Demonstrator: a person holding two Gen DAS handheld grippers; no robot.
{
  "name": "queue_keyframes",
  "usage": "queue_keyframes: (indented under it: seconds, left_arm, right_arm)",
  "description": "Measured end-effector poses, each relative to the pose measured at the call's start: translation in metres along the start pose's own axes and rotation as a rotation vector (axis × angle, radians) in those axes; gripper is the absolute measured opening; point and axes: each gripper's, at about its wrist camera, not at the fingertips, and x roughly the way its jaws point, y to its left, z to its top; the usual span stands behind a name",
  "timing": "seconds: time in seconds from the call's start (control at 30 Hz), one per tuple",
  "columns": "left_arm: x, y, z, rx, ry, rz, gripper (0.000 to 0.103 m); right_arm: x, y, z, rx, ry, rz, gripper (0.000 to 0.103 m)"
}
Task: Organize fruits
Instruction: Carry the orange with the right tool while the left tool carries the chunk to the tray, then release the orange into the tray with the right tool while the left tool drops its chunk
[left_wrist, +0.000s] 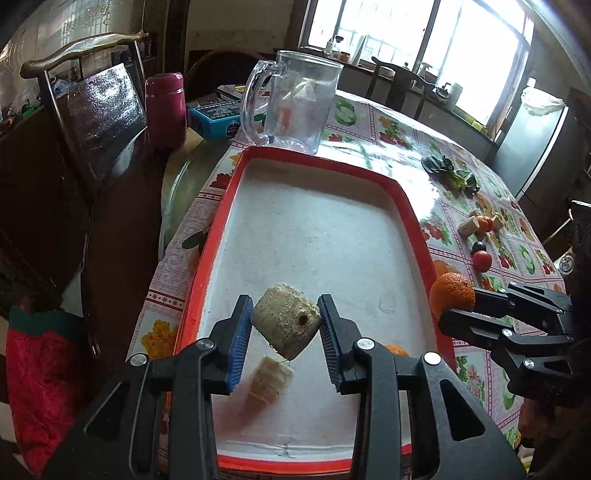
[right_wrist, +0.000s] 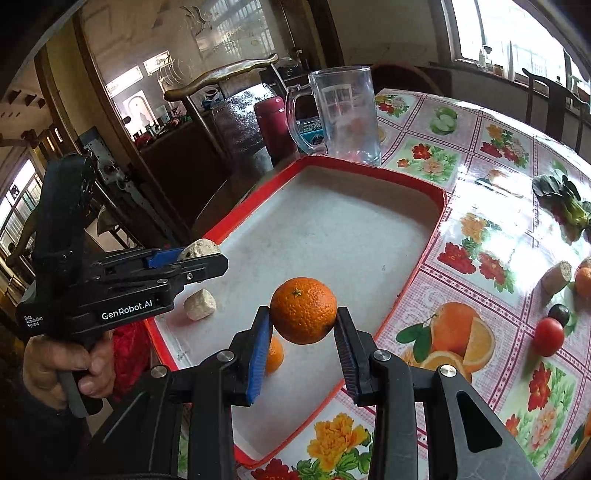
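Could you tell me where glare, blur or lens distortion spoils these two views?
Left wrist view: the windows are blown out, glare washes the tablecloth behind the tray, edges curve. Right wrist view: glare on the tablecloth, and the tomato looks smeared.

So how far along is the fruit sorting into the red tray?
Done: a pale beige chunk and a small orange already lie in the red-rimmed white tray. In hand: the left gripper holds a beige fibrous block, the right gripper a round orange, both over the tray. Left: red tomato, dark fruit, leafy greens on the tablecloth.
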Motion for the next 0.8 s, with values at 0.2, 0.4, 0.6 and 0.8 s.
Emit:
queue_keyframes:
  seconds: [0.2, 0.4, 0.6, 0.8]
  left_arm:
    - [0.023, 0.005, 0.001, 0.002, 0.051, 0.021, 0.034]
    - [0.034, 0.010, 0.000, -0.003, 0.080, 0.031, 0.034]
    - [0.036, 0.003, 0.000, 0.035, 0.093, 0.071, 0.036]
    - [0.032, 0.006, -0.001, 0.014, 0.088, 0.081, 0.049]
  right_arm:
    - [0.024, 0.001, 0.004, -0.030, 0.047, -0.014, 0.035]
    - [0.045, 0.003, 0.004, -0.058, 0.092, -0.029, 0.035]
    - [0.049, 0.002, 0.002, -0.051, 0.104, -0.025, 0.039]
    - [0.024, -0.002, 0.003, -0.032, 0.049, -0.015, 0.046]
